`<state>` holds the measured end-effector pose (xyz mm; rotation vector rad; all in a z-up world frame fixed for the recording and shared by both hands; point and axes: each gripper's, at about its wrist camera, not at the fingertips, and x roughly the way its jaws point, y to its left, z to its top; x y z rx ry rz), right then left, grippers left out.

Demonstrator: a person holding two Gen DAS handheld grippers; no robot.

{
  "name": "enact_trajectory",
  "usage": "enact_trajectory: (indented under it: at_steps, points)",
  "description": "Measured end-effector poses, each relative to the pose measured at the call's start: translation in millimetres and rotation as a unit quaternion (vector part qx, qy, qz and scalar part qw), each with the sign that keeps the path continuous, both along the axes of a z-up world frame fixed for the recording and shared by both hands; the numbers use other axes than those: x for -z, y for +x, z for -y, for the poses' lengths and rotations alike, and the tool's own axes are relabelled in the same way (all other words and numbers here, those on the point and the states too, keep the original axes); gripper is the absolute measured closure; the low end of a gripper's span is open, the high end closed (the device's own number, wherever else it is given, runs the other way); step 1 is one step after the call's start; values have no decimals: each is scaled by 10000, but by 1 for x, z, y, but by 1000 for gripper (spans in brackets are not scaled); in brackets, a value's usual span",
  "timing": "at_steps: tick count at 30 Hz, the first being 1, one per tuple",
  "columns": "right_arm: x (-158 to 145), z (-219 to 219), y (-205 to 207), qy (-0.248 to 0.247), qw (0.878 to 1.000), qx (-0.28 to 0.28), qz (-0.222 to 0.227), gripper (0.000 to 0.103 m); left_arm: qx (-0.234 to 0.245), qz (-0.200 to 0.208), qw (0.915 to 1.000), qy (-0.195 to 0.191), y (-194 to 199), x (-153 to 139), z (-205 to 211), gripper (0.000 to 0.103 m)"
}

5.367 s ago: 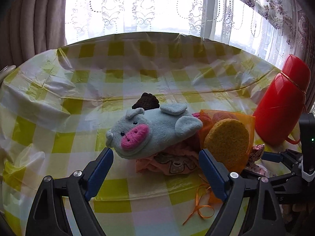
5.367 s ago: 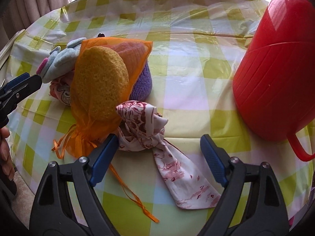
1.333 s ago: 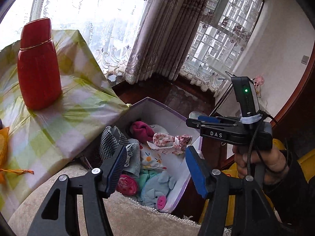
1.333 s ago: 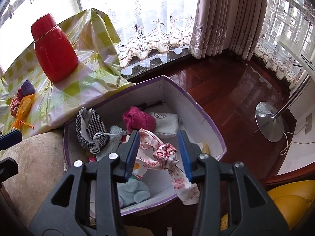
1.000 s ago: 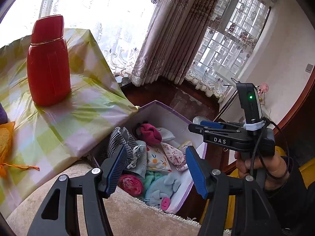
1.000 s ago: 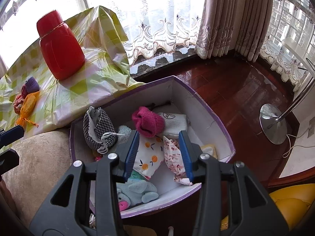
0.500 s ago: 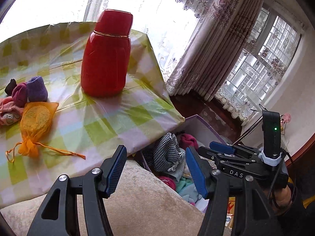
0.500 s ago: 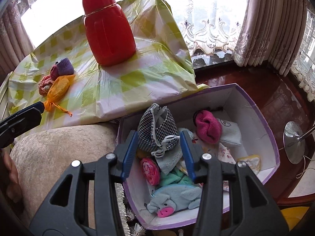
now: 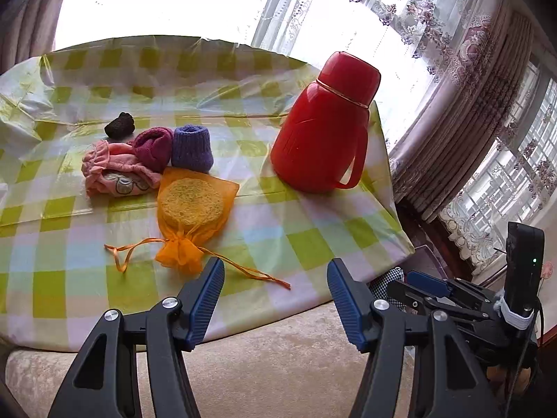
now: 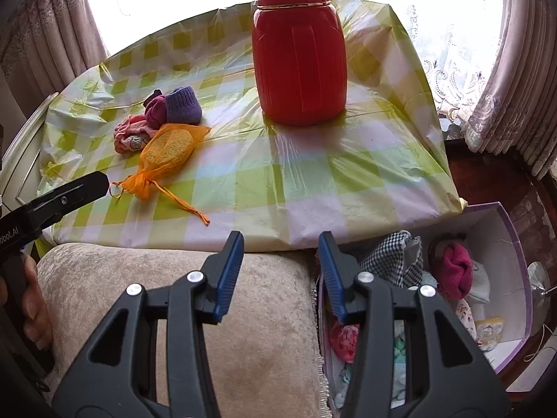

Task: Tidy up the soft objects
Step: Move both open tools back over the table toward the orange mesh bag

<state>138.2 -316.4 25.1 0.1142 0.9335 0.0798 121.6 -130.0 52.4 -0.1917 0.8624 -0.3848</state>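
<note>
On the checked tablecloth (image 9: 271, 240) lie an orange mesh bag with a yellow sponge (image 9: 189, 209), a purple knit sock (image 9: 191, 148), a dark red sock (image 9: 153, 148), a pink cloth (image 9: 111, 174) and a small dark piece (image 9: 120, 125). My left gripper (image 9: 275, 271) hangs open and empty over the table's near edge, just right of the bag. My right gripper (image 10: 280, 244) is open and empty above the cushion edge. In the right wrist view the bag (image 10: 169, 153) and purple sock (image 10: 182, 106) sit far left. The white box (image 10: 511, 250) at lower right holds several soft items, among them a checked pouch (image 10: 393, 261).
A tall red thermos jug (image 9: 327, 129) stands on the table's right side, also the jug (image 10: 299, 52) in the right wrist view. A beige cushion (image 10: 167, 278) lies below the table edge. Curtains and windows ring the room. A hand (image 10: 33, 310) holds the left tool.
Both grippers have swung left, away from the box and toward the table. The box has slid to the right edge of both views; the soft pile on the table now shows ahead.
</note>
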Motion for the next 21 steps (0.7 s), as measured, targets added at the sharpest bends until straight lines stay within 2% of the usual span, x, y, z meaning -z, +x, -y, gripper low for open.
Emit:
enact_trajectory:
  at_steps: [6, 12, 16, 21]
  points:
    - [-1, -40, 22, -120, 9992, -382, 36, 54, -324, 8, 9994, 90, 13, 4, -29, 41]
    - [-3, -56, 48, 147, 9993, -326, 74, 54, -656, -2, 9978, 16, 30, 9, -57, 41]
    - [4, -69, 66, 204, 9993, -306, 4, 47, -778, -5, 9970, -42, 42, 12, -70, 41]
    - [13, -88, 81, 181, 9988, -449, -84, 43, -819, 29, 9966, -3, 62, 15, -80, 41]
